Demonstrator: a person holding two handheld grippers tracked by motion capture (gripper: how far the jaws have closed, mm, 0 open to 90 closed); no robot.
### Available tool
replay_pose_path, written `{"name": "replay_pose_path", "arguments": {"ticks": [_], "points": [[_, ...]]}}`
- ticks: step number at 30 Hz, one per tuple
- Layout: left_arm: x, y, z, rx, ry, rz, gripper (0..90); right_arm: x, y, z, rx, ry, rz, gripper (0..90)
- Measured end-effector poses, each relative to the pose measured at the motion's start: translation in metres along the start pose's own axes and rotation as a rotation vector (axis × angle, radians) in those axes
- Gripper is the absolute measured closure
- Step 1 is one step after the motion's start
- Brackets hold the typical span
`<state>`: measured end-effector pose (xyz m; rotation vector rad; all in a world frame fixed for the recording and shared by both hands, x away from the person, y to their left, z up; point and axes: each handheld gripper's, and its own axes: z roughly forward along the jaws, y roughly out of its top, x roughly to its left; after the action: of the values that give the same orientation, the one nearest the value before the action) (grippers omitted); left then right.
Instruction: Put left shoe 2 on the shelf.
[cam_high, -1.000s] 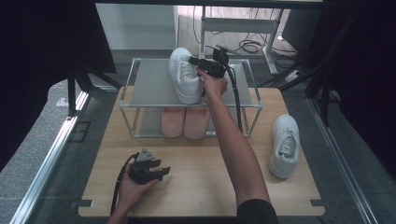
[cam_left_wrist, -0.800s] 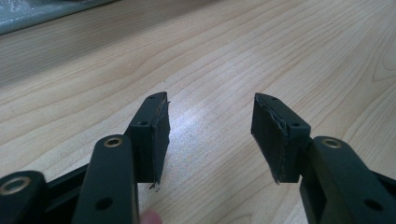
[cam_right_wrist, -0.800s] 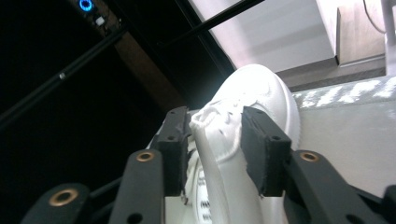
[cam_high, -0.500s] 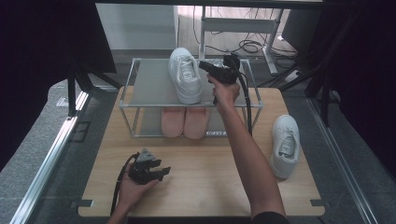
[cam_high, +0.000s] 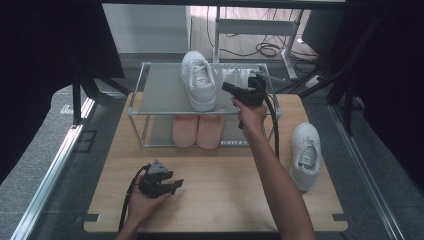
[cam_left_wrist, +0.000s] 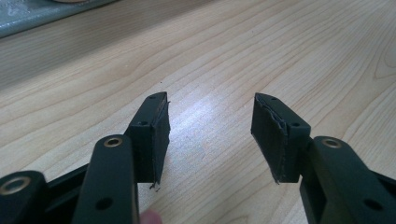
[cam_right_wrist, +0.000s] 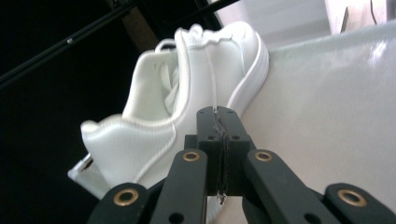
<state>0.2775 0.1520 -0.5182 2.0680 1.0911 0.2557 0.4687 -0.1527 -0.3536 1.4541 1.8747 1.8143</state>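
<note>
Up on the shelf (cam_high: 165, 95), the white laced sneaker (cam_high: 199, 80) lies beside the right gripper (cam_high: 226, 88), fingers together, empty

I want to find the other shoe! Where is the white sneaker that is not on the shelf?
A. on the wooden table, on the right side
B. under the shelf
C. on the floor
A: that white sneaker lies on the wooden table, right of the shelf.

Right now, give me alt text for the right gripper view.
The right gripper, jaws shut on nothing, points at a white sneaker lying on the grey shelf top. Dark background lies beyond the shoe.
</note>
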Motion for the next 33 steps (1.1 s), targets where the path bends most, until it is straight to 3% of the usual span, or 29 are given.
{"name": "replay_pose_path", "arguments": {"ticks": [13, 21, 33], "points": [[-0.001, 0.000, -0.001, 0.001, 0.005, -0.003, 47.6, 0.000, -0.030, 0.008, 0.060, 0.017, -0.015, 90.0], [0.000, 0.000, -0.002, 0.005, 0.006, 0.003, 47.6, 0.003, -0.034, 0.010, 0.059, 0.003, -0.033, 90.0], [-0.001, 0.001, 0.000, 0.010, 0.003, 0.012, 47.6, 0.008, -0.036, 0.010, 0.041, 0.004, -0.020, 90.0]]}}
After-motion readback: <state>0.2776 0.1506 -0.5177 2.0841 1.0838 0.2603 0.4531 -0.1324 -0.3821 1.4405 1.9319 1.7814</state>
